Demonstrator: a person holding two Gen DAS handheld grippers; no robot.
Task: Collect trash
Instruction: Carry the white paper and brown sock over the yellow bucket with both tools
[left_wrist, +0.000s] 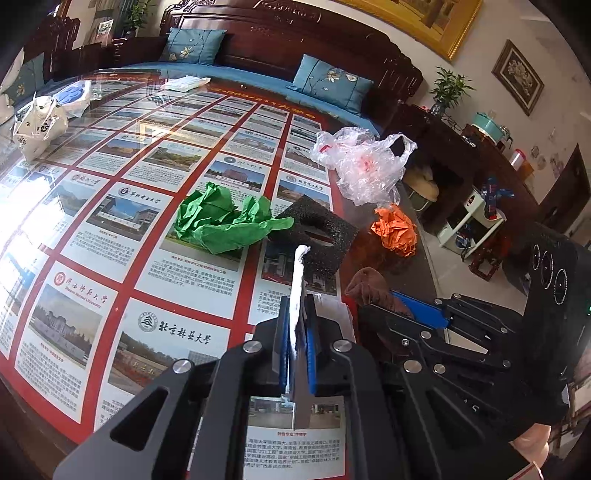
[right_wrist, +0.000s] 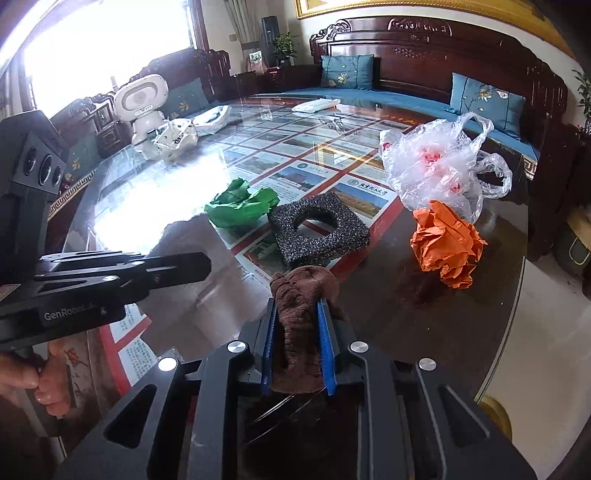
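On the desk (right_wrist: 424, 295), the foam block (right_wrist: 319, 230) lies between two crumpled papers (right_wrist: 242, 205), with a plastic bag (right_wrist: 439, 166) behind the right-hand one.

Left tongs (left_wrist: 297, 332) clamped, right tongs (right_wrist: 299, 343) clamped

- glass-topped surface (right_wrist: 424, 306) over a poster grid
- on it: green paper (right_wrist: 242, 205), black foam square (right_wrist: 319, 230), orange paper (right_wrist: 448, 245), clear bag (right_wrist: 439, 162)

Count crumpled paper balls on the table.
2. Green crumpled paper lies left of the black foam square; orange crumpled paper lies right of it, beside the clear plastic bag. Others may be hidden.
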